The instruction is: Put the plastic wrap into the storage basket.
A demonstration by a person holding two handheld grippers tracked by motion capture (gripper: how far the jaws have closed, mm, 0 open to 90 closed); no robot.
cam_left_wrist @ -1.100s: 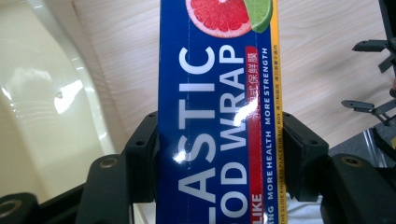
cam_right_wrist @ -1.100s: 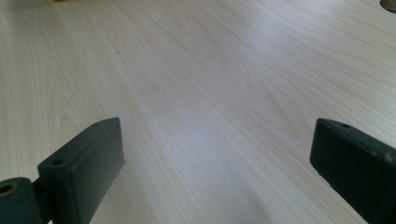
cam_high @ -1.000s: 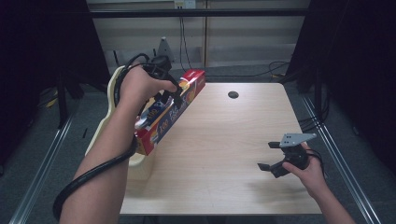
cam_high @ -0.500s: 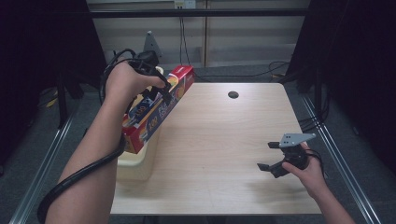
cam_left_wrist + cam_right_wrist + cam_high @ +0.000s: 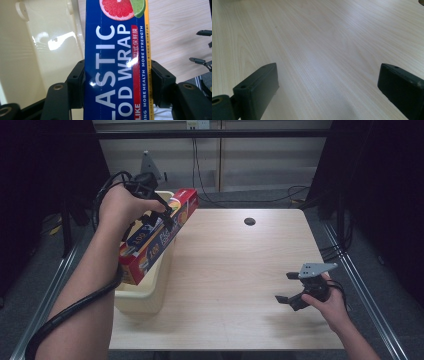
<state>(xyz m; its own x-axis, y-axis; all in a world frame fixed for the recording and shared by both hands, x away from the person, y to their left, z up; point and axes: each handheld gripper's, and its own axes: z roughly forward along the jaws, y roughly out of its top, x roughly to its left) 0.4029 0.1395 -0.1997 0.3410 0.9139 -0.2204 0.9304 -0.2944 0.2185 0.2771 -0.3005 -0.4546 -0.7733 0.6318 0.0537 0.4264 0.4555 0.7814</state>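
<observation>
At nine o'clock, the left gripper [image 5: 117,82] clamps a plastic wrap box [image 5: 159,234] above the bin [image 5: 145,292]; gripped off-centre, it could tilt and slip. The right gripper [image 5: 290,287] sits at four o'clock, jaws apart.

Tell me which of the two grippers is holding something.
The left gripper: its jaws clamp the blue plastic wrap box above the cream bin. The right gripper is open over bare table.
</observation>
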